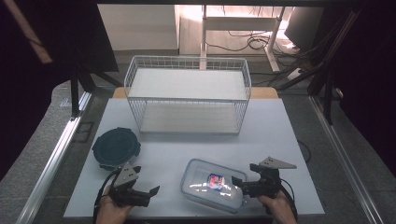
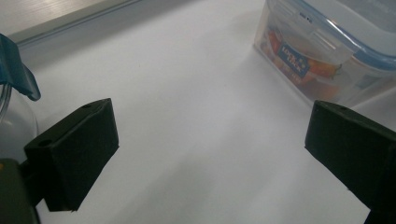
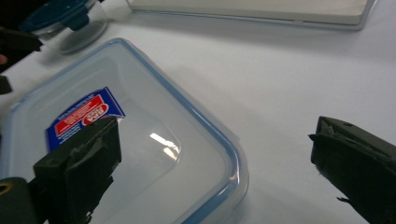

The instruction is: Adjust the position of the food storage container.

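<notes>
round container [image 1: 116, 147] left | rectangular box [image 1: 214, 185] right, near edge | wire rack [image 1: 187, 94] behind both

Left tool [image 1: 143, 186] and right tool [image 1: 239, 183]: matte black, blocky two-jaw build, small screw holes in the pads [image 2: 74, 154]. Each carries a grey three-cornered plate [image 1: 276, 163] and a trailing black cable [image 1: 100, 193].

It looked like a lab: a white table [image 1: 187, 154] in a dark metal frame [image 1: 74, 93], cables [image 1: 254, 44] across the floor behind.
</notes>
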Motion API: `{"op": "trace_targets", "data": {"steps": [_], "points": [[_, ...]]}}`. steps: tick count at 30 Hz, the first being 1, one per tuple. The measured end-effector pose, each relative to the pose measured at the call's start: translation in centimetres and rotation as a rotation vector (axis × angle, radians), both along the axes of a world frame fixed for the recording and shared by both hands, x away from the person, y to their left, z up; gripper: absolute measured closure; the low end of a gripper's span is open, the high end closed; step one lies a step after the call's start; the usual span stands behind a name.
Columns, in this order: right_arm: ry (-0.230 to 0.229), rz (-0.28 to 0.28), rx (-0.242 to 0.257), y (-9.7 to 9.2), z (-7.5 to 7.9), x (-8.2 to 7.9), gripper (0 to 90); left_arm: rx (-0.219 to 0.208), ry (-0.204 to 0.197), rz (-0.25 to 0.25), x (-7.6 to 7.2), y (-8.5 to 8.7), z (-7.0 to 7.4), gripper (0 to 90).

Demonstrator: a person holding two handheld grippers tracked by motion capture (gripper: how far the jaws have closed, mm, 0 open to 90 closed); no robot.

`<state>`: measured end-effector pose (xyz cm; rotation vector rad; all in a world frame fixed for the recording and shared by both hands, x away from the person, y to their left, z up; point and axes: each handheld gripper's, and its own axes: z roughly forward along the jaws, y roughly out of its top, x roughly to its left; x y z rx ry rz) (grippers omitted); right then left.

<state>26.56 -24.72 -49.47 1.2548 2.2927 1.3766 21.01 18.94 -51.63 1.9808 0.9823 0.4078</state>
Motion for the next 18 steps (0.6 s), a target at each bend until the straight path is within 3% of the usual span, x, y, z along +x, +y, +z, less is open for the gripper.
{"op": "trace_targets", "data": {"steps": [4, 10, 15, 18], "points": [[-0.016, 0.010, -0.032, 0.40, -0.04, -0.10, 0.0, -0.035, 0.018, -0.026, 0.13, -0.03, -0.16, 3.1], [-0.009, 0.014, -0.023, 0.41, -0.04, -0.04, 0.0, -0.042, 0.030, -0.054, 0.18, -0.18, -0.25, 4.0], [-0.008, 0.020, -0.013, 0.39, 0.11, -0.06, 0.0, -0.033, 0.036, -0.037, 0.20, -0.33, -0.15, 2.4], [-0.013, 0.020, -0.022, 0.45, 0.19, -0.05, 0.0, -0.061, 0.059, -0.012, 0.44, -0.35, -0.02, 5.7]]}}
